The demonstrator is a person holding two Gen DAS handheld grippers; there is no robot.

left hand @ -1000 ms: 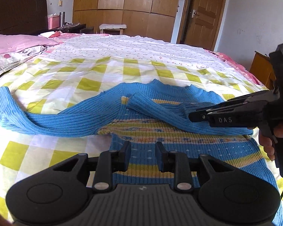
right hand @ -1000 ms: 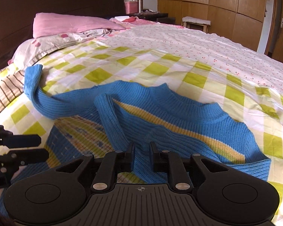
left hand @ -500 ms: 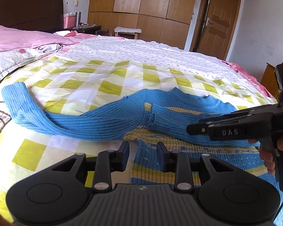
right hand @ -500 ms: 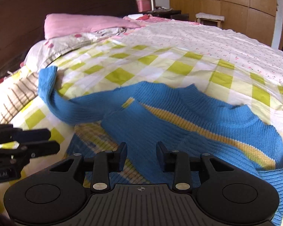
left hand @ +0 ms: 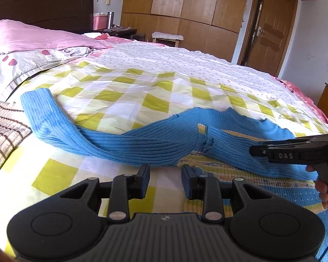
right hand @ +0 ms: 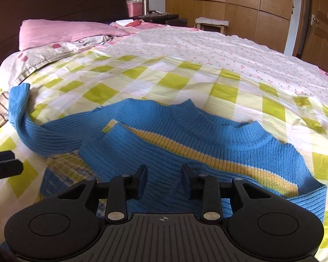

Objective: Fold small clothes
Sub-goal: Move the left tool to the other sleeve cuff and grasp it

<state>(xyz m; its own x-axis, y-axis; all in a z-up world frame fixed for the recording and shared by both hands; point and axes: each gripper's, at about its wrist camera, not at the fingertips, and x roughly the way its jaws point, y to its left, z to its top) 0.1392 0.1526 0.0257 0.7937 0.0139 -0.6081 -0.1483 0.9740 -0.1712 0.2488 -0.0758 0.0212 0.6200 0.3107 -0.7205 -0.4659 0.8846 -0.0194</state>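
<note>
The bed (left hand: pixel 142 91), covered by a yellow-checked sheet (right hand: pixel 175 80), fills both views. The blue sweater (right hand: pixel 207 144) lies flat at centre, one sleeve (left hand: pixel 61 131) extending toward 9 o'clock. The left gripper (left hand: pixel 165 180) is spread apart, empty, above the sweater's edge. The right gripper (right hand: pixel 164 180) is spread apart over the folded sleeve.
</note>
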